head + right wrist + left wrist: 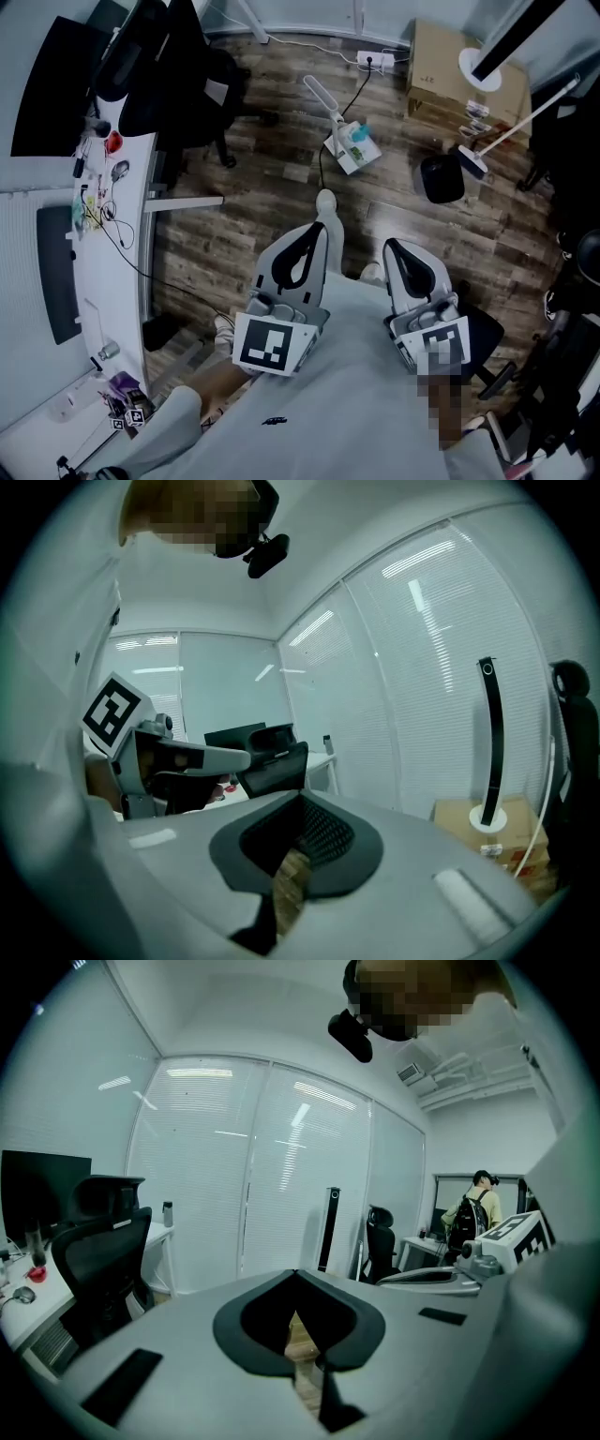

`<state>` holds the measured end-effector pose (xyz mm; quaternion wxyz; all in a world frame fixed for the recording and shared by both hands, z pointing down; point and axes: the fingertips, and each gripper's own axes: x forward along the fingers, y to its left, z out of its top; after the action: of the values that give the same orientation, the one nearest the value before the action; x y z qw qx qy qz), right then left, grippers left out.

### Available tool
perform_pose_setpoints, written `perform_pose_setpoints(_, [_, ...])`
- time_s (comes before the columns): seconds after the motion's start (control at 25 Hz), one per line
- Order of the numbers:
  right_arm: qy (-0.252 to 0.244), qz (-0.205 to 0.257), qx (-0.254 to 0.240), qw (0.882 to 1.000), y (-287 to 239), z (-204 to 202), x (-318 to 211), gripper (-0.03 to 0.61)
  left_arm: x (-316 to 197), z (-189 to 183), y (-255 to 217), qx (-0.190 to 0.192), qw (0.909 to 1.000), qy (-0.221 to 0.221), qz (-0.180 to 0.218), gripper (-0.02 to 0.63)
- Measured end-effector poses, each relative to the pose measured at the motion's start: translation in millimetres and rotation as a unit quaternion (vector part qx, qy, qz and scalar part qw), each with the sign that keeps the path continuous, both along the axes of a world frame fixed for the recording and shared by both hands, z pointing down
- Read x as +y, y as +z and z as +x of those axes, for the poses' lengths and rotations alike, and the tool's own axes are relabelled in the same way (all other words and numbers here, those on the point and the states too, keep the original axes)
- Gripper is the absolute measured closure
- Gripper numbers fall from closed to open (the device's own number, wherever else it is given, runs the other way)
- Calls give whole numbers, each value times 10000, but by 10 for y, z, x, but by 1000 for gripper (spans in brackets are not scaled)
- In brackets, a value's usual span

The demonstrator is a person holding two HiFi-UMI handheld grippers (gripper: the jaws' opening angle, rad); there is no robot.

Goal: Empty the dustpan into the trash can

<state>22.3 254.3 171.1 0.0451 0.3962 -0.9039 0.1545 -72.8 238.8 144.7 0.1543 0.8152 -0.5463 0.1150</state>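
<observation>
At the far left of the room, a curved white worktop [112,281] carries small clutter and cables, with a black flat monitor [52,89] at its far end and a black office chair [178,84] just beside it. Over the wood-plank floor [244,197] in the middle, the left gripper [325,201] points forward; in the left gripper view its jaws are pressed together with nothing between them, only floor showing through the gap behind the tips. Ahead of it on the floor stands the white long-handled dustpan [352,148], teal scraps lying in its tray, well apart from both grippers. The right gripper [388,247] is held beside the left one, and in the right gripper view its jaws are likewise closed on nothing. Further right, the small black trash can [441,178] sits on the floor near the dustpan but not touching it. A white-handled broom [511,131] lies with its head just beside the can, and a brown cardboard box [450,66] stands behind them.
</observation>
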Motion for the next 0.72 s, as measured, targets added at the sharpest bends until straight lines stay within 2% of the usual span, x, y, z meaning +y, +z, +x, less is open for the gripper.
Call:
perform_pose_setpoints(0.28, [194, 203, 102, 9996, -277, -392, -770, 568, -677, -438, -100, 210, 9997, 48, -81, 607])
perform_pose_setpoints(0.44, [261, 250, 151, 9992, -318, -627, -1112, 568, -1057, -742, -159, 149, 9998, 165, -6, 606])
perform_pose_setpoints(0.72, [416, 245, 356, 9982, -243, -1012, -1570, 567, -1625, -1126, 19, -11, 9979, 612, -197, 606])
